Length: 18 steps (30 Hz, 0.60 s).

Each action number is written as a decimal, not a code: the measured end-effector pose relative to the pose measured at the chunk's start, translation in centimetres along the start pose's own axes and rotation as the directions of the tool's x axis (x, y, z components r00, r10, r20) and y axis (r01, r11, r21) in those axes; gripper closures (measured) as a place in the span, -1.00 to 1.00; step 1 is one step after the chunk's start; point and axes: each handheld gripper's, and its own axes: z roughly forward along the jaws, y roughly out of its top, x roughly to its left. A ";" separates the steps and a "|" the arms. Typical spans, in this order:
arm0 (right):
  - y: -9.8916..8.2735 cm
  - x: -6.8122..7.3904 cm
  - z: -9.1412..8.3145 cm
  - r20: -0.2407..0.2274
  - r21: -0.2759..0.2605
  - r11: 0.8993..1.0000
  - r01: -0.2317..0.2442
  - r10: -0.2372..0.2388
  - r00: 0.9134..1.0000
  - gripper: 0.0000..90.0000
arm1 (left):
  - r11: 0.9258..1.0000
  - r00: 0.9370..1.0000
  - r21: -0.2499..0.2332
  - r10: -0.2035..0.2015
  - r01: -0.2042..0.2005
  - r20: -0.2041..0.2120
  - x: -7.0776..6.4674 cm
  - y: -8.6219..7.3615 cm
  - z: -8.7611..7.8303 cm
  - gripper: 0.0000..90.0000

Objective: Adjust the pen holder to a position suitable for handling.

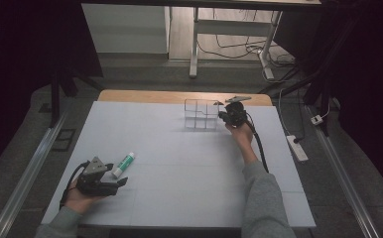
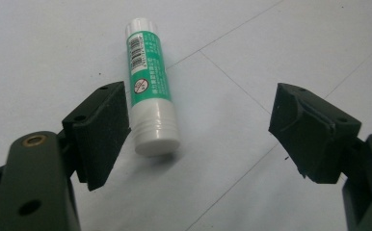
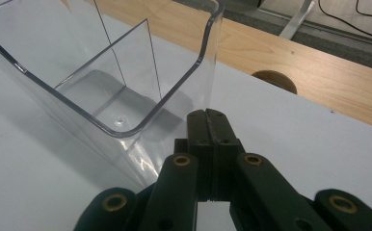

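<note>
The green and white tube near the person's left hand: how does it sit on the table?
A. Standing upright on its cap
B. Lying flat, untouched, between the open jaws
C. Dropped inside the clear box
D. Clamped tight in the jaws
B: in the left gripper view the glue stick lies flat on the white table, and the left gripper has its jaws spread wide around it, neither pad pressing on it.

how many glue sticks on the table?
1. The glue stick lies flat on the white table, near the front left, just ahead of the open left tongs and close to one pad. The clear organizer far back looks empty.
</note>
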 end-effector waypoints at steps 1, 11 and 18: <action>0.1 0.1 0.1 -0.003 0.000 1.000 0.001 -0.001 1.000 0.98 | 1.000 1.000 0.000 0.000 0.000 0.001 0.0 0.0 0.0 -0.52; 0.5 1.5 0.9 -0.024 0.000 1.000 0.008 -0.008 1.000 0.98 | 1.000 1.000 0.001 0.001 -0.001 0.004 0.0 0.0 0.1 -0.52; 0.8 2.5 1.4 -0.043 0.008 1.000 0.028 -0.028 0.999 0.98 | 1.000 1.000 0.000 0.002 -0.002 0.005 0.1 0.0 0.0 -0.52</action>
